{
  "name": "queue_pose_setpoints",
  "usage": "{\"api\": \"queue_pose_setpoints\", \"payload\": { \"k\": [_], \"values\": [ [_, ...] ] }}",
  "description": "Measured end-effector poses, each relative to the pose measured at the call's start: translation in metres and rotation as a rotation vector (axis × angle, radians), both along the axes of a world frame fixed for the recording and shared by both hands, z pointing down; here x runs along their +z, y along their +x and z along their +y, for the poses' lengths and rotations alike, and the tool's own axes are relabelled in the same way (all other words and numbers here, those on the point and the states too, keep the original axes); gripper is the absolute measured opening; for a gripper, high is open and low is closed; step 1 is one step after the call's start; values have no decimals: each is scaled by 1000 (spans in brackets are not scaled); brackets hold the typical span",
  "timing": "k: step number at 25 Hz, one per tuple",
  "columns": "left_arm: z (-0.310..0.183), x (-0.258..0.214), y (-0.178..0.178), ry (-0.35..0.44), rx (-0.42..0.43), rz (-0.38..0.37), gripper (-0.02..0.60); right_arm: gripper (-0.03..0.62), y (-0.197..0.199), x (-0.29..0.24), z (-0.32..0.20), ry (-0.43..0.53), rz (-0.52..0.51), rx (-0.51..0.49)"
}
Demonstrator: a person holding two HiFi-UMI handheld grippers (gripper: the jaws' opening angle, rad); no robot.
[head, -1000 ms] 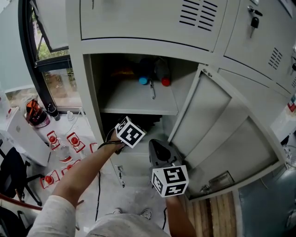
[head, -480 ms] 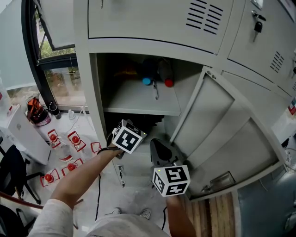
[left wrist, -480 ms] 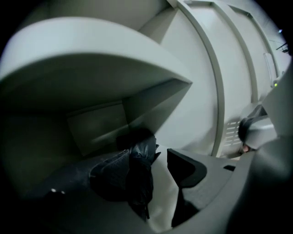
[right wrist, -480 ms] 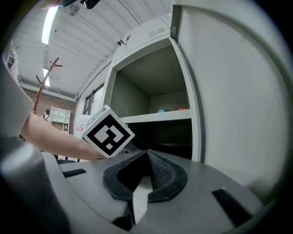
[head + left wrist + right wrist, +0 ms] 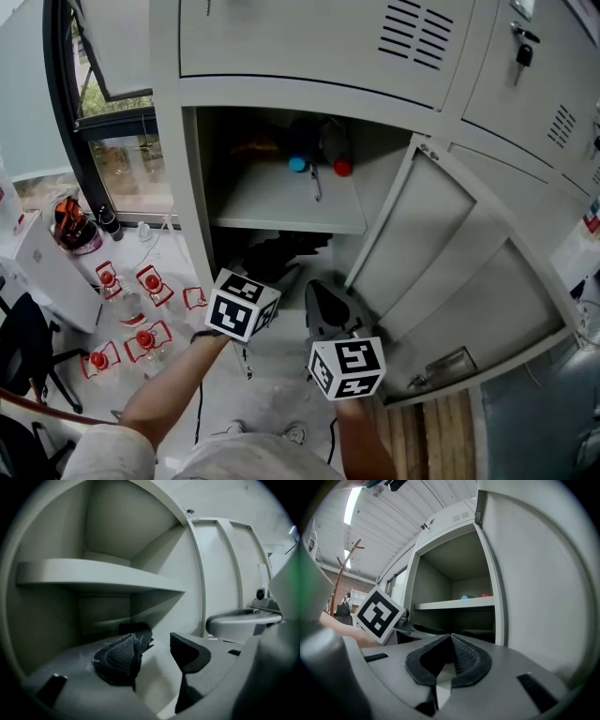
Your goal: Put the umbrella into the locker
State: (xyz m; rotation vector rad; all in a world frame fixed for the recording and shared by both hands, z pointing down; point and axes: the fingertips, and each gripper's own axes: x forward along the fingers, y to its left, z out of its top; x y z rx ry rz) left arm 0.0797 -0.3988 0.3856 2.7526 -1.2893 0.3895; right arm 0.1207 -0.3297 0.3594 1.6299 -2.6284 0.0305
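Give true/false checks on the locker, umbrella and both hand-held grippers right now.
1. The locker has its door open. True.
2. The left hand-held gripper clamps the umbrella. False: its jaws are apart, having just closed slightly, with nothing between them; the umbrella lies inside the locker.
3. The right hand-held gripper is shut and empty. True.
4. The upper shelf is bare. False: a blue-capped item and a red-capped item sit on it.
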Motion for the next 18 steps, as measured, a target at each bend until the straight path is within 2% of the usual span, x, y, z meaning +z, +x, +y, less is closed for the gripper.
{"api": "queue_pose_setpoints", "payload": {
  "k": [6, 12, 18],
  "values": [
    [17, -9, -13, 22, -32, 74, 213, 3, -4, -1, 1, 7, 11, -10],
    [36, -9, -26, 23, -42, 127, 210, 3, -5, -4, 0, 14, 20, -15],
    [44, -8, -50, 17, -117, 202, 106, 3, -7, -4, 0, 15, 30, -18]
  ]
}}
